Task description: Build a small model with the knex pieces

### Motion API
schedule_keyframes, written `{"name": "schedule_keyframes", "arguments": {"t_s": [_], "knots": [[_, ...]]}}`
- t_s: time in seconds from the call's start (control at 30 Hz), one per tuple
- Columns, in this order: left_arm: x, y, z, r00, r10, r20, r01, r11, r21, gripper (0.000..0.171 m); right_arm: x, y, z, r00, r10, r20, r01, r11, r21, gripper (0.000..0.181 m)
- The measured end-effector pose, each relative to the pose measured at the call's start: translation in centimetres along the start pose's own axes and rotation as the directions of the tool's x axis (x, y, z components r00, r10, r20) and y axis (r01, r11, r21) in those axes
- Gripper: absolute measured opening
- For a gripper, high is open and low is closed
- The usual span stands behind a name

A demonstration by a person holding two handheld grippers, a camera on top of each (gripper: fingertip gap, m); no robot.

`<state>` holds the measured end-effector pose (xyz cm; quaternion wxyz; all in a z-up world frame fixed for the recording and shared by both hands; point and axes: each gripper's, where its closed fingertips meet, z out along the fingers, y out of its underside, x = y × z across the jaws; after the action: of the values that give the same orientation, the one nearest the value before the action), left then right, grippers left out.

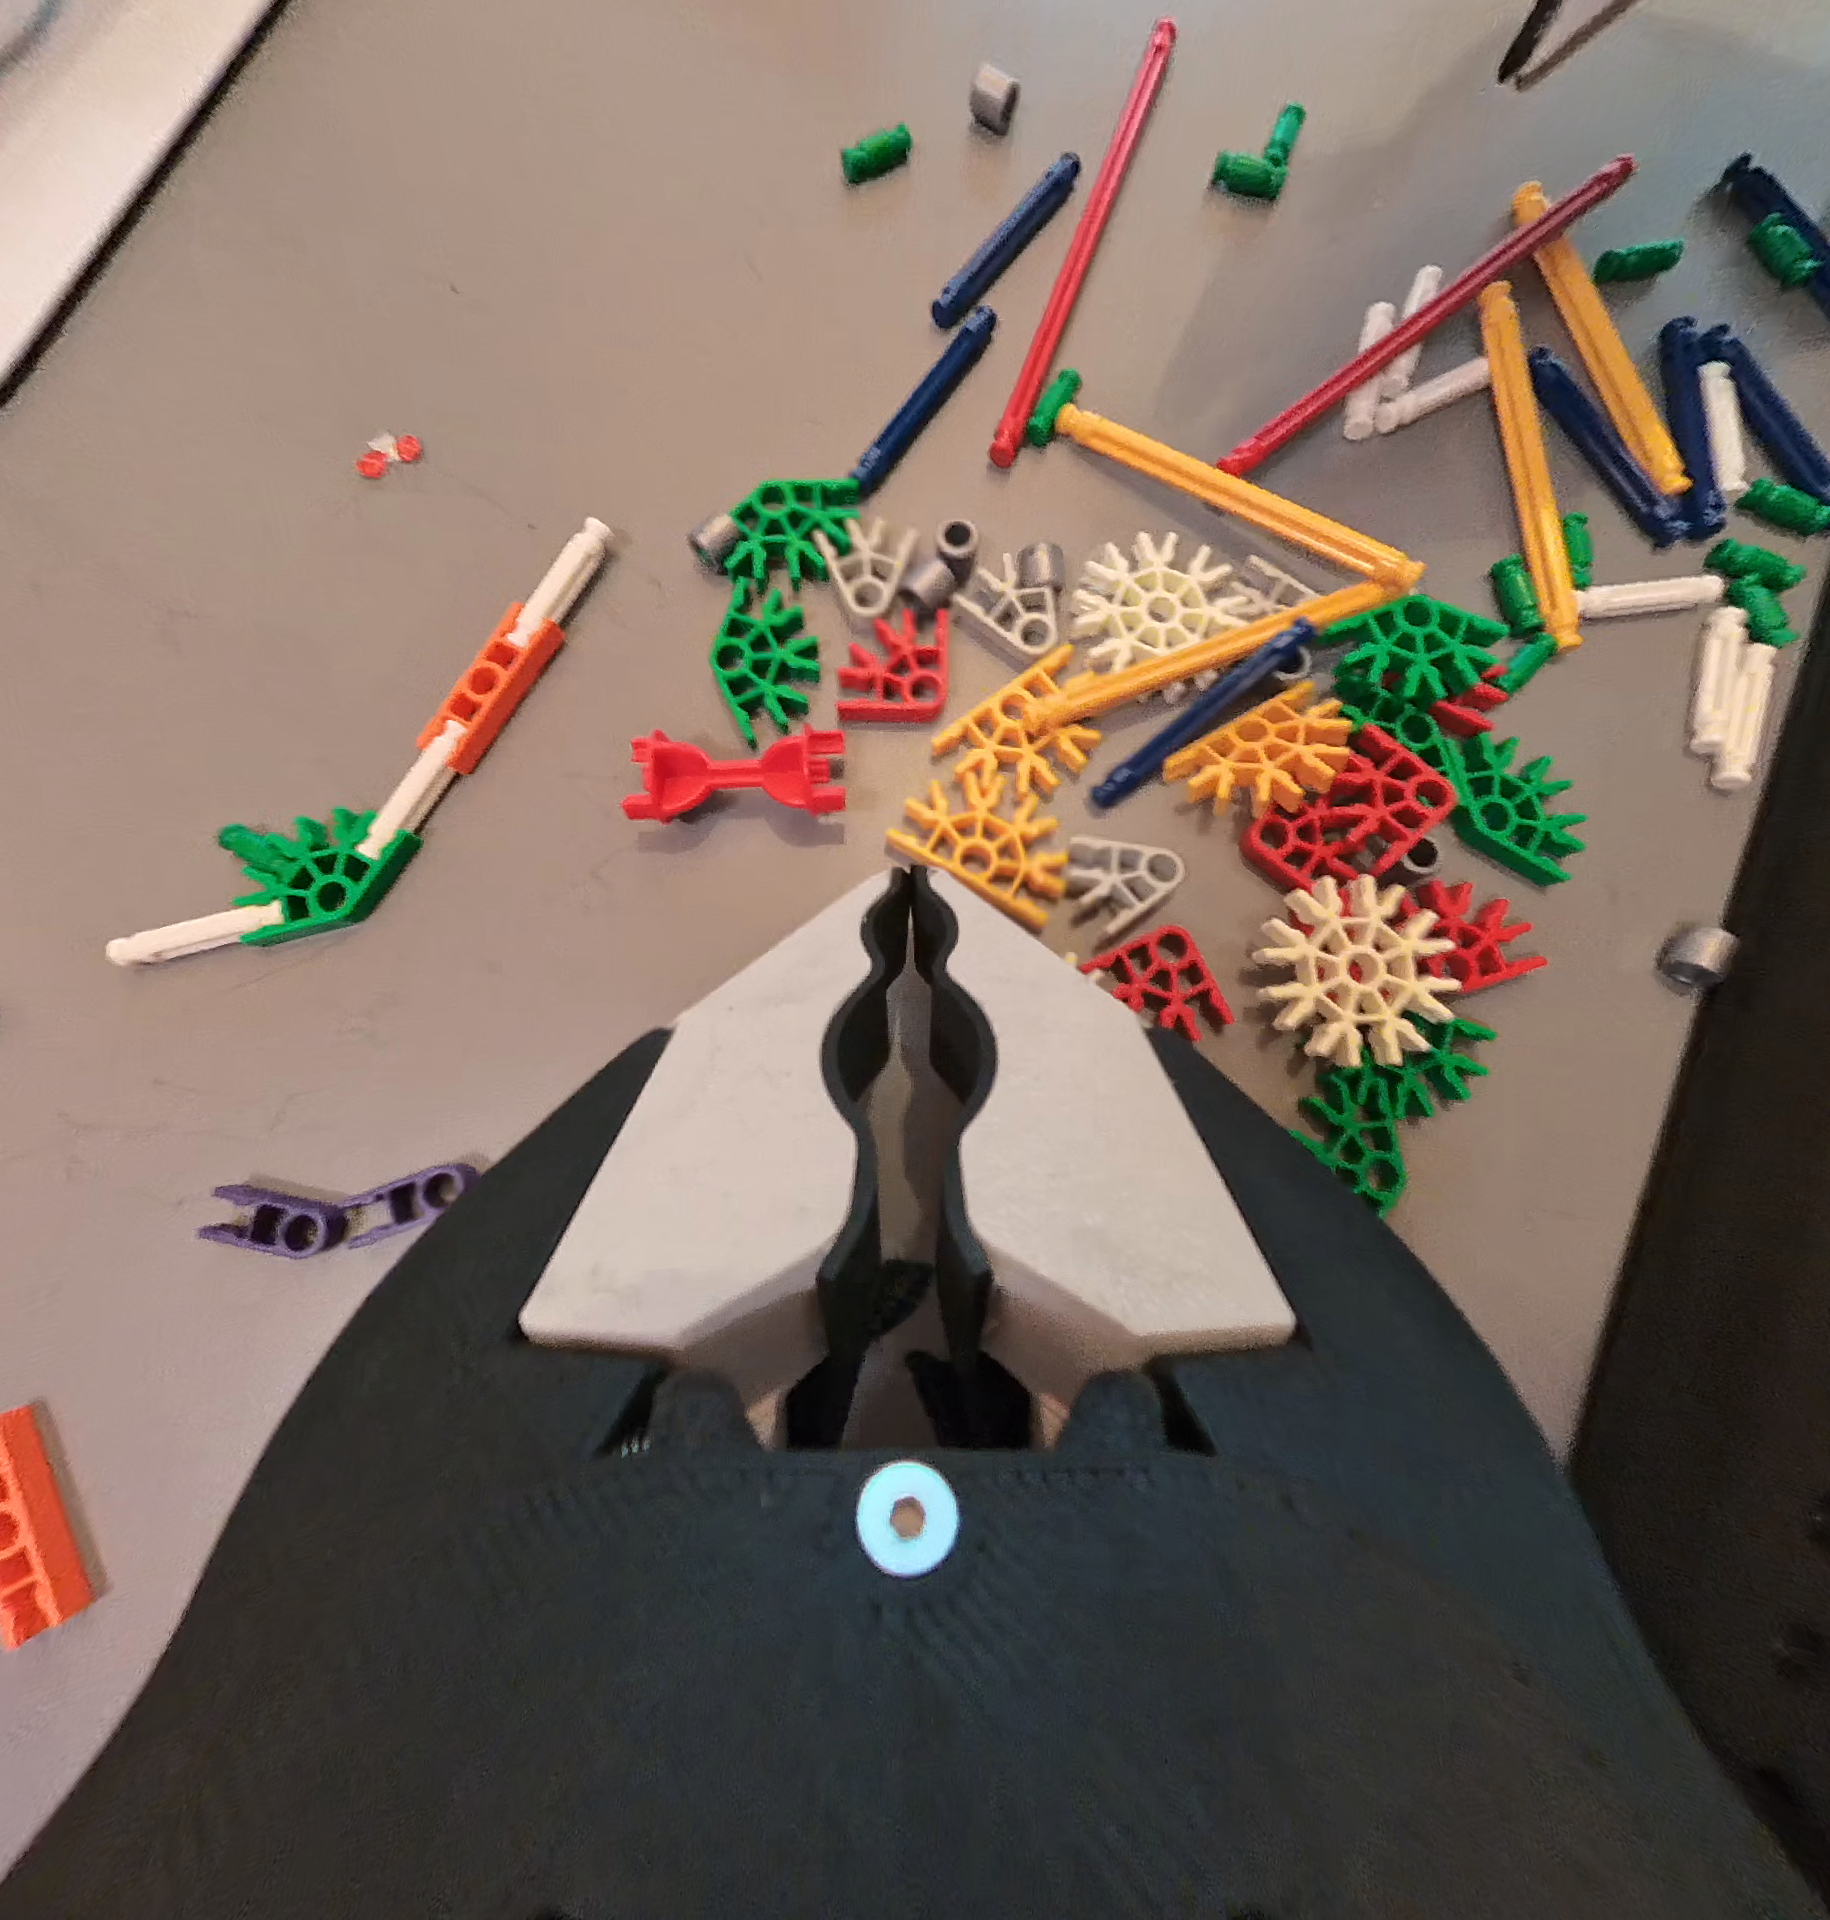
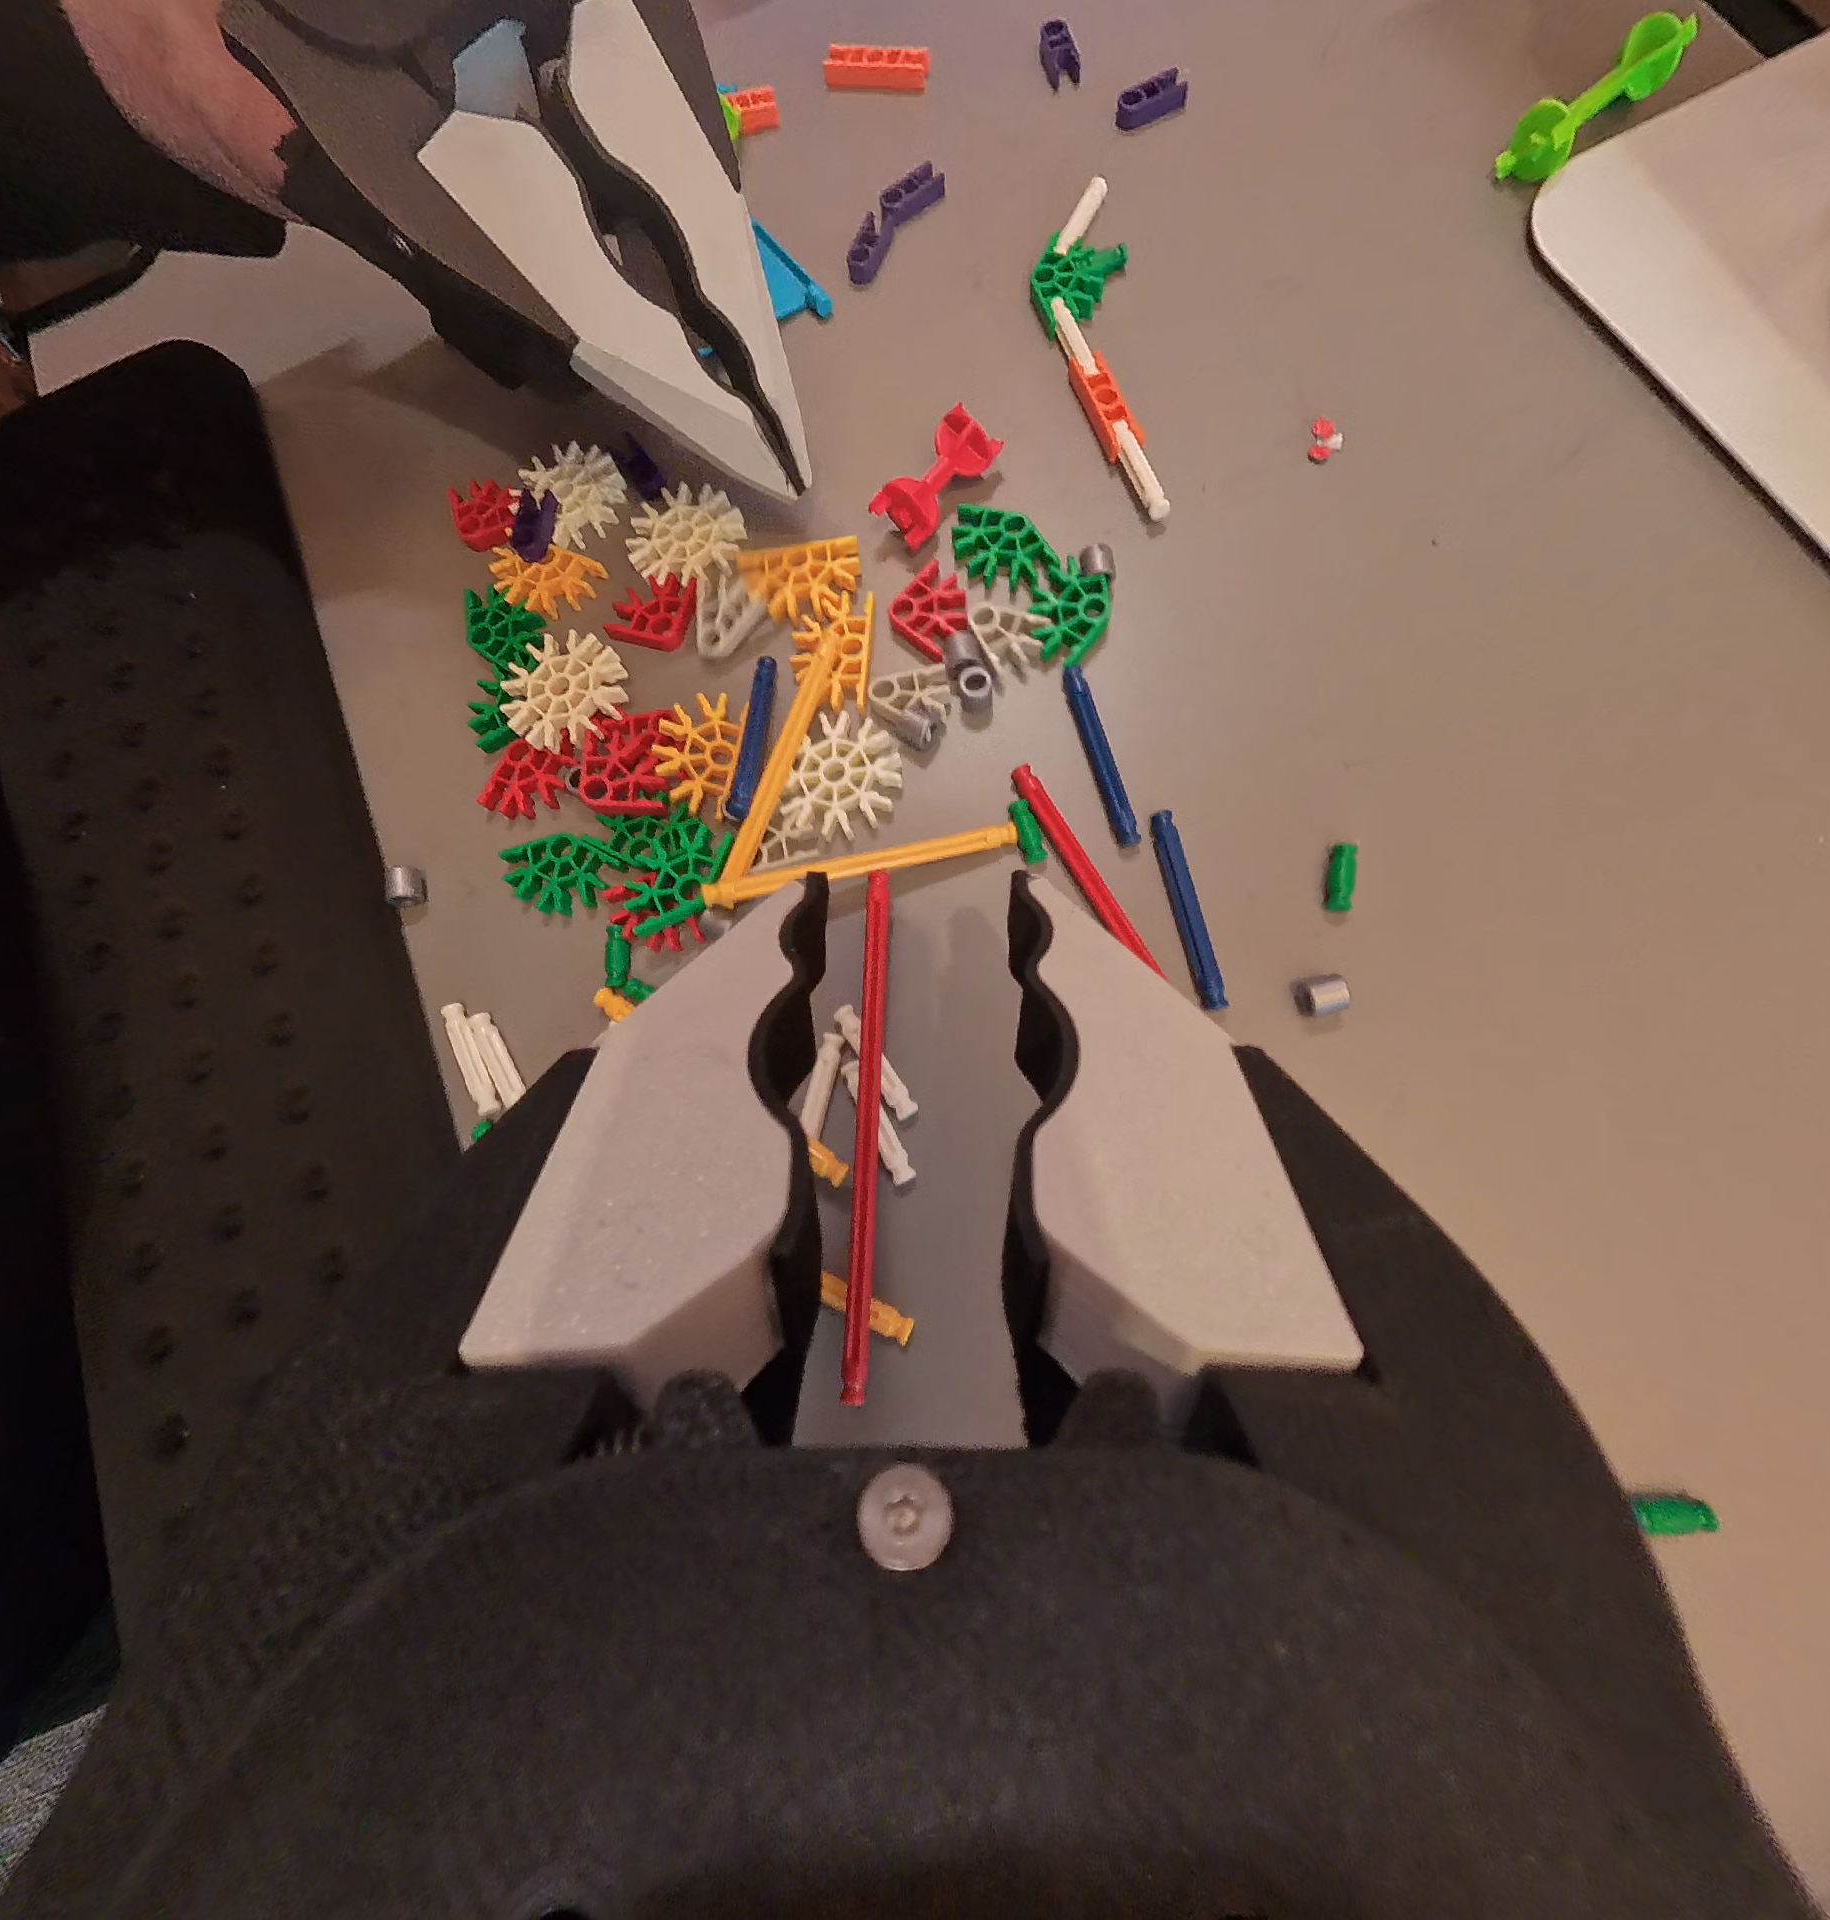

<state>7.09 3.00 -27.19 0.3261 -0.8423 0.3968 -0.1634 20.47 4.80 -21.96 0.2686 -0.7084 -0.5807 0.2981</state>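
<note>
My left gripper (image 1: 909, 878) is shut, its pads pressed together with nothing between them. Its tips hover just short of a yellow fan connector (image 1: 984, 847), with a red double-ended connector (image 1: 734, 774) to the left. The right wrist view shows it (image 2: 795, 480) shut and raised above the pile of connectors (image 2: 682, 675). My right gripper (image 2: 916, 888) is open. A long red rod (image 2: 865, 1143) lies on the grey table (image 2: 1410, 727) between its fingers, untouched, beside short white rods (image 2: 875, 1091). A yellow rod (image 2: 869, 854) lies just past the tips.
Blue, red and yellow rods (image 1: 1513, 416) are scattered far right. A green connector with white rods and an orange piece (image 1: 329, 883) lies left. Purple clips (image 1: 339, 1216) and an orange block (image 1: 17, 1522) lie nearer. A black padded object (image 2: 163, 831) borders the table; a white board (image 2: 1721, 239) sits far right. Across from one pair of fingers to the other is roughly 15 cm. From my left tips it is roughly 4 cm to the red double-ended connector (image 1: 734, 774); from my right, 15 cm.
</note>
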Motion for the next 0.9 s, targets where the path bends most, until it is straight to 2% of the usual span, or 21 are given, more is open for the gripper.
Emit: {"name": "schedule_keyframes", "arguments": {"t_s": [0.17,0.33,0.43,0.5,0.57,0.73,0.9], "knots": [[0.3,1.4,-0.2,1.000,0.004,-0.001,-0.004,0.999,-0.050,0.000,-0.7,-1.4,1.1,0.998,-0.046,0.030,0.046,0.999,-0.005,0.033],[1.1,0.5,0.1,1.000,0.000,-0.031,-0.001,0.999,-0.035,0.038,-1.1,-2.1,1.9,0.997,-0.063,0.054,0.064,0.998,-0.007,0.033],[1.7,0.9,1.2,0.997,0.046,-0.063,-0.051,0.995,-0.081,0.051,-1.2,-2.2,2.3,0.996,-0.061,0.061,0.062,0.998,-0.007,0.033],[2.0,0.5,1.6,0.994,0.054,-0.090,-0.061,0.995,-0.076,0.050,-1.3,-2.3,2.4,0.996,-0.059,0.063,0.059,0.998,-0.004,0.033],[1.7,0.3,1.8,0.994,0.072,-0.077,-0.078,0.994,-0.075,0.037,-1.3,-2.2,2.4,0.997,-0.055,0.060,0.056,0.998,-0.004,0.033],[2.2,0.1,2.0,0.995,0.081,-0.063,-0.084,0.995,-0.051,0.036,-1.1,-2.1,2.1,0.998,-0.040,0.048,0.040,0.999,0.003,0.033],[2.1,-0.7,1.2,0.997,0.068,0.024,-0.068,0.998,0.015,0.036,-1.2,-2.6,1.7,0.998,0.016,0.061,-0.019,0.999,0.041,0.033]]}}
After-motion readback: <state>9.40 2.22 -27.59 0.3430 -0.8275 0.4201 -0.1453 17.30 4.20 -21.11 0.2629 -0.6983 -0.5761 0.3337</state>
